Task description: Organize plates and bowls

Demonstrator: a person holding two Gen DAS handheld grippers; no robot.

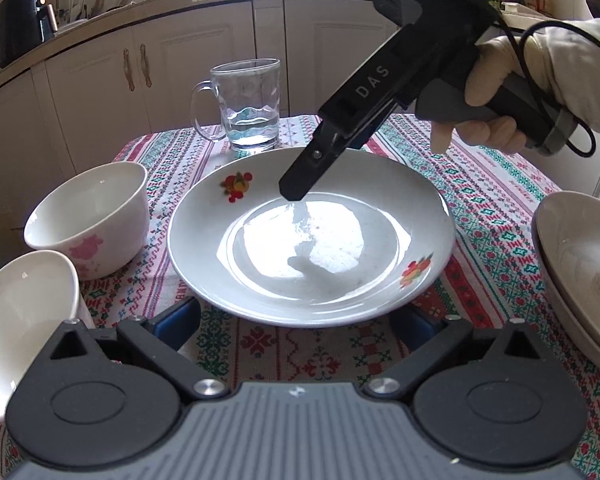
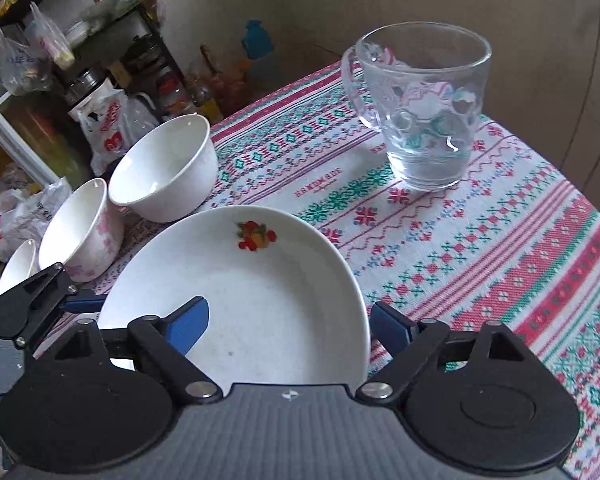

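I have the fruit-print plate (image 1: pixel 312 236) in front of me on the counter (image 1: pixel 500 216), lying flat on the patterned cloth. From the left wrist camera it fills the centre; two white bowls (image 1: pixel 88 220) sit at nine o'clock of it, the glass mug (image 1: pixel 248 104) with a little water at twelve, and a stack of shallow dishes (image 1: pixel 580 264) at three.

My left claw (image 1: pixel 300 320) is released, its blue pads standing wide on either side of the plate's near rim, low against the cloth, and I cannot see them pressing on it. My right claw (image 2: pixel 288 328) straddles the plate's rim (image 2: pixel 364 312): one blue finger (image 2: pixel 188 328) lies over the plate's well, the other outside on the cloth. No pad is visibly pinching the rim, so I read it as not gripping.

I judge the plate to be glazed ceramic: stiff, fairly heavy for its size, slick and breakable. The glossy well gives no purchase, so the sloped rim is the place to take hold, one pad above and one below. A single rim pinch would let it droop or slip, so I would take the rim on two sides and keep it level, clear of the mug.
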